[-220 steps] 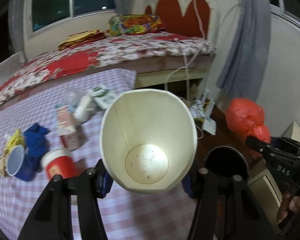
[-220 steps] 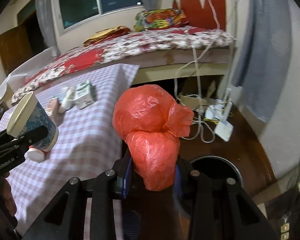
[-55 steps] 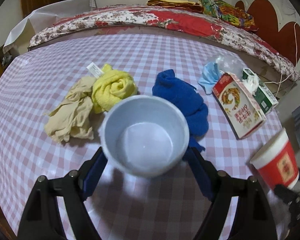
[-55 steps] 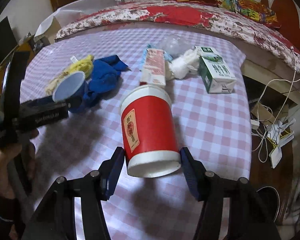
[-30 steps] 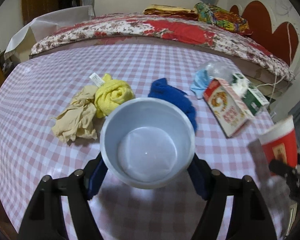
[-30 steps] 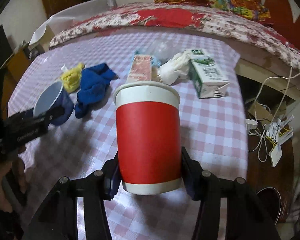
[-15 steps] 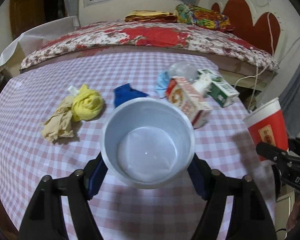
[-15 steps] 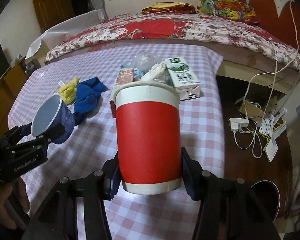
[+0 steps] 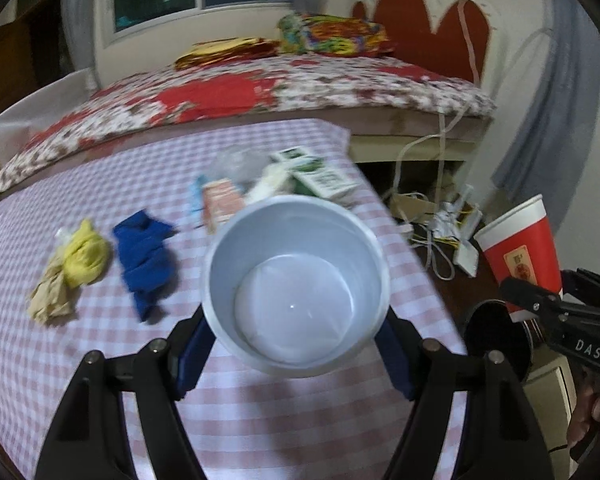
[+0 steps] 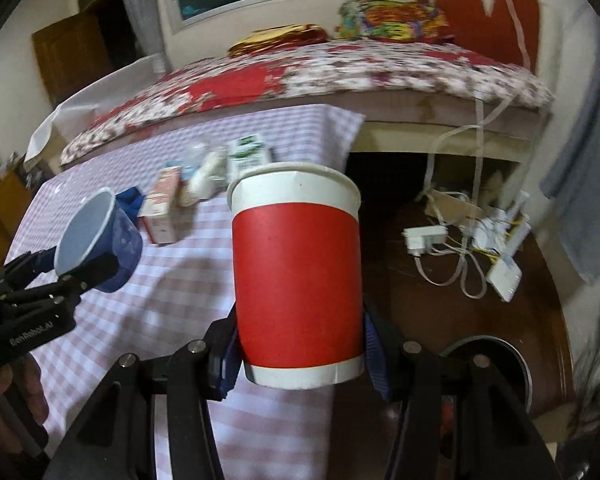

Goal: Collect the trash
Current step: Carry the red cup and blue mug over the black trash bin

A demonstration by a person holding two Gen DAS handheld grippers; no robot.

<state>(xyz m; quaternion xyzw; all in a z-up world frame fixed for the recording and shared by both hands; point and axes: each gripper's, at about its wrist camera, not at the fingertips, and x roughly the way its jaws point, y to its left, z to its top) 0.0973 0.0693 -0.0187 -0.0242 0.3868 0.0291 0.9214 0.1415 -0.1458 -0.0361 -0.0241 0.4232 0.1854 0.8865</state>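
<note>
A: What is the left gripper holding?

B: A pale blue cup, pinched between its blue pads at the centre of the left wrist view, mouth toward the camera, nothing visible inside.

A: And the right gripper?

B: Its pads press on both sides of a red paper cup, upright in the middle of the right wrist view, white rim on top.

A: Where is the remaining trash?

B: On the checked tablecloth: a pink carton and a green-and-white carton sit just above the blue cup in the frame, with a blue cloth, a yellow cloth and a beige cloth at left.

A: Any bin?

B: A dark round bin shows at the lower right of the right wrist view, on the brown floor beyond the table edge.
</note>
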